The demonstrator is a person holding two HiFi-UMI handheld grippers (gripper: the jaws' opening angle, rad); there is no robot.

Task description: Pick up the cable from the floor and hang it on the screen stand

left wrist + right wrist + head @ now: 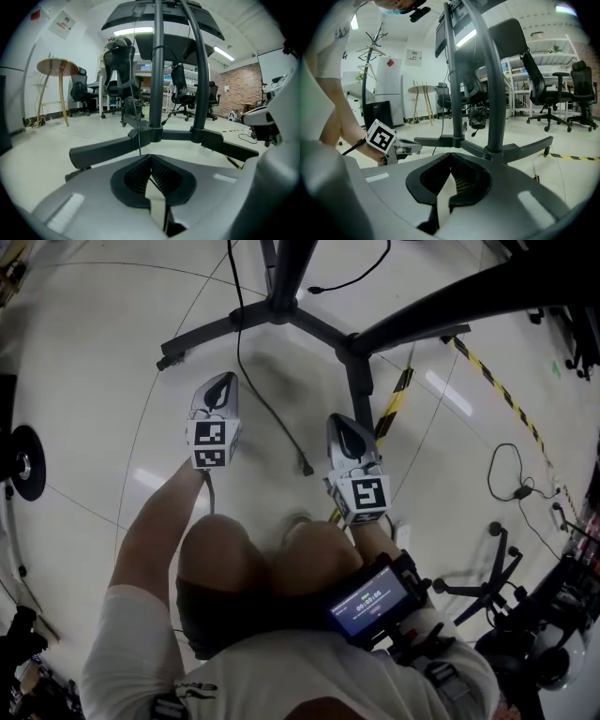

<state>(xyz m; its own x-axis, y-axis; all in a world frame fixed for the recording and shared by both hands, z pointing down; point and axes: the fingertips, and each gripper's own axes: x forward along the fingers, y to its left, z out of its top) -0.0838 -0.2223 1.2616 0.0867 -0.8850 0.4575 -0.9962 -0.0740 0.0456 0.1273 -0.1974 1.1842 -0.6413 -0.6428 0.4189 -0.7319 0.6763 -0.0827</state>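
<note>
Since it lies slack on the pale floor [112, 381], the thin black cable [268, 407] should be light, limp and slippery. Best pinched just behind its plug end. It trails from the dark splayed-leg screen stand [279, 307]. Left gripper [221, 390] and right gripper [349, 434] flank it, jaws closed, empty.

Yellow-and-black striped tape [500, 393] runs diagonally over the pale floor [94, 362] in the head view's upper right. In the left gripper view, a round wooden table [58, 67] stands upper left, with black office chairs [180, 89] at centre and a brick wall [241, 86] at right.
</note>
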